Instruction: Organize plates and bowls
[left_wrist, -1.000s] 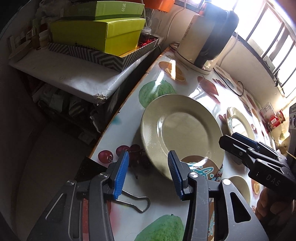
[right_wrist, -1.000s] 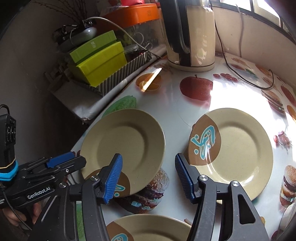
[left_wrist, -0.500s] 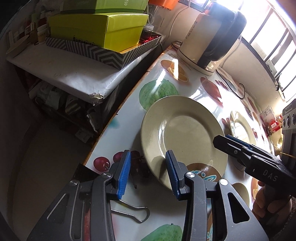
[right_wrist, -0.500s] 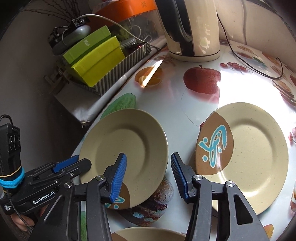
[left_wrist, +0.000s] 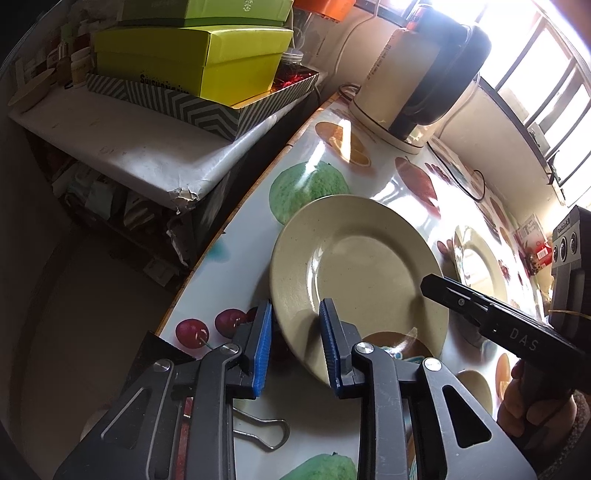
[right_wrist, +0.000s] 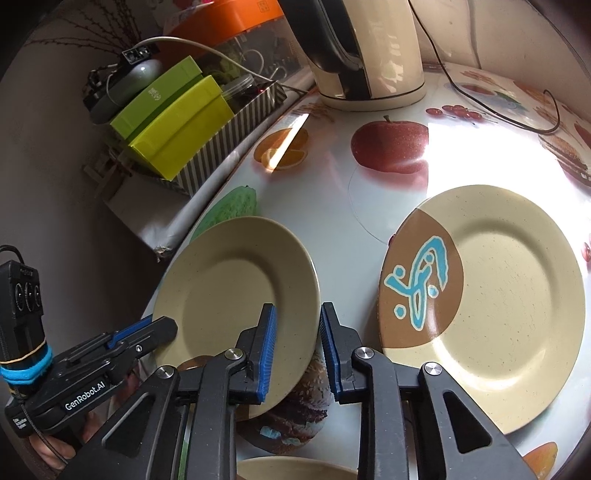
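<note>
A plain beige plate (left_wrist: 358, 280) (right_wrist: 229, 291) lies near the left edge of the fruit-print table. My left gripper (left_wrist: 295, 343) straddles its near-left rim, one pad over the plate and one outside it. The jaws are closing, with a thin gap still at the outer pad. My right gripper (right_wrist: 299, 343) straddles the opposite rim the same way, its jaws closing too, and I see no firm pinch. Each gripper shows in the other's view, the left gripper (right_wrist: 162, 328) and the right gripper (left_wrist: 439, 290). A second plate (right_wrist: 498, 295) with a brown patch and a blue design lies to the right.
A kettle (right_wrist: 365, 55) with its cable (right_wrist: 517, 118) stands at the back. Green boxes (left_wrist: 192, 59) sit in a striped tray on a lower shelf to the left, past the table edge (left_wrist: 221, 236). A binder clip (left_wrist: 262, 432) and a third plate (right_wrist: 295, 469) lie close by.
Both grippers have moved forward onto the plain plate's rim from opposite sides. Both pairs of jaws have narrowed a lot around it. The plate lies in about the same place.
</note>
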